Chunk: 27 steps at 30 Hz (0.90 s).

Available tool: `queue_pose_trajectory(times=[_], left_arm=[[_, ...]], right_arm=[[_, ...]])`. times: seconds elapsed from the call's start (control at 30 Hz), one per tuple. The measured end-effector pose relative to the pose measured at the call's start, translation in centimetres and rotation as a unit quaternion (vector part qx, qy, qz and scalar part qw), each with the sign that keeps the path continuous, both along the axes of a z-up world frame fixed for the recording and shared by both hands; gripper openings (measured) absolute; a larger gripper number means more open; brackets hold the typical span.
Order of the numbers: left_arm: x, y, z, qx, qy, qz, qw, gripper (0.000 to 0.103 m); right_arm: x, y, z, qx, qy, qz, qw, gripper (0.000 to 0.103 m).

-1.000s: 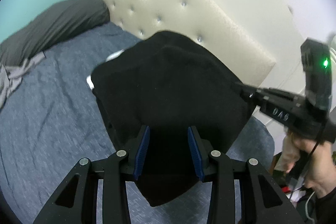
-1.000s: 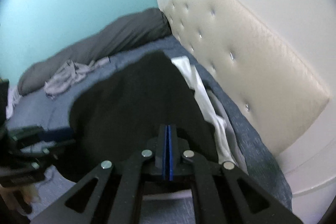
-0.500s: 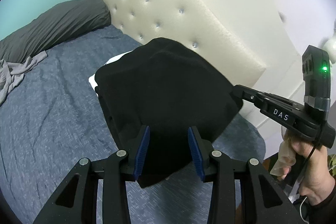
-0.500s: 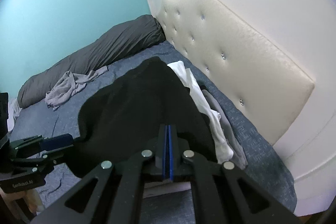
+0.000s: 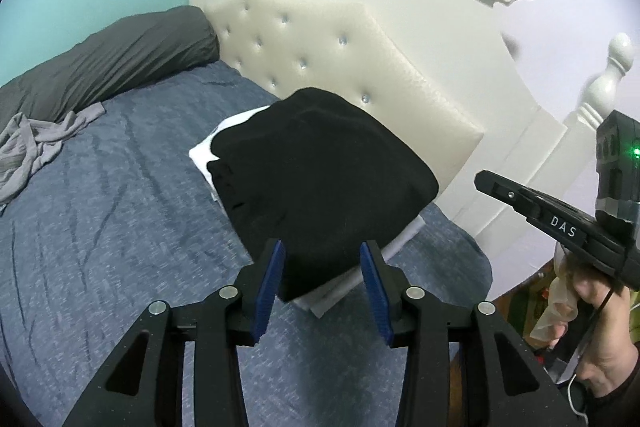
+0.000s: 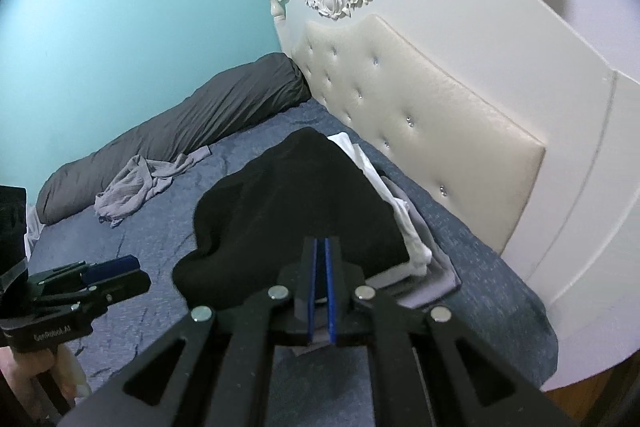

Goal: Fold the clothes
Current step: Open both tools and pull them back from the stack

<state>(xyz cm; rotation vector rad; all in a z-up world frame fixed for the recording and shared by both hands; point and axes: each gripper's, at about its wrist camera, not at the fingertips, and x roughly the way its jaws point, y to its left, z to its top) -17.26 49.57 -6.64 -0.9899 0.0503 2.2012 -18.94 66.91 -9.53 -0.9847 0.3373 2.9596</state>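
While the black garment [image 5: 320, 183] lies folded atop the stack [image 6: 420, 259] on the bed [image 5: 100, 227], the left gripper [image 5: 322, 281] is held open and the right gripper [image 6: 321, 291] nearly closed, empty; any withdrawal should be kept clear of the pile.

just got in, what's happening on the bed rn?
A person with two handheld grippers is stacking folded laundry. A folded black garment lies on a pile of white and grey folded clothes near the headboard. The left gripper is open; the right gripper is nearly shut, seemingly holding nothing. A crumpled grey garment remains unfolded.
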Motion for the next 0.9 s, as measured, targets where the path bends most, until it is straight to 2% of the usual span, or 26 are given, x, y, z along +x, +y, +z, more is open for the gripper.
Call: queue_pose_trajectory(times=[0.13, 0.23, 0.3, 0.4, 0.53, 0.6, 0.7, 0.77, 0.8, 0.9], left_arm=[[1.6, -1.8, 1.2, -0.002, 0.011, 0.001, 0.9999, 0.048], [2.9, -3.4, 2.4, 0.002, 0.018, 0.003, 0.9998, 0.057], [3.7, -4.3, 3.1, 0.005, 0.025, 0.005, 0.9997, 0.059], [5.3, -5.6, 4.2, 0.008, 0.034, 0.003, 0.9994, 0.061], [7.1, -7.0, 5.2, 0.006, 0.046, -0.001, 0.9989, 0.07], [7.9, -7.7, 5.6, 0.011, 0.049, -0.002, 0.9987, 0.072], [8.9, -8.7, 5.8, 0.01, 0.052, -0.001, 0.9986, 0.081], [9.5, -9.4, 6.0, 0.01, 0.054, -0.001, 0.9985, 0.084], [9.9, -9.7, 6.0, 0.01, 0.055, -0.001, 0.9984, 0.084], [10.8, -10.7, 6.3, 0.01, 0.058, 0.0, 0.9982, 0.088]], right_arm=[[2.2, -0.8, 0.8, 0.0, 0.006, -0.005, 1.0, 0.005], [3.7, -1.8, 1.4, -0.001, 0.008, -0.006, 1.0, 0.009], [4.8, -2.4, 1.8, -0.002, 0.013, -0.011, 1.0, 0.012], [6.5, -3.5, 2.5, -0.007, 0.02, -0.017, 1.0, 0.022], [8.6, -5.0, 3.2, -0.01, 0.026, -0.025, 0.999, 0.037], [9.7, -5.8, 3.5, -0.01, 0.028, -0.03, 0.999, 0.04], [11.3, -7.1, 4.2, -0.003, 0.031, -0.034, 0.999, 0.044], [12.3, -7.8, 4.6, 0.001, 0.035, -0.039, 0.999, 0.061], [12.8, -8.1, 4.8, 0.0, 0.038, -0.04, 0.998, 0.064], [14.2, -9.0, 5.1, -0.002, 0.042, -0.045, 0.998, 0.066]])
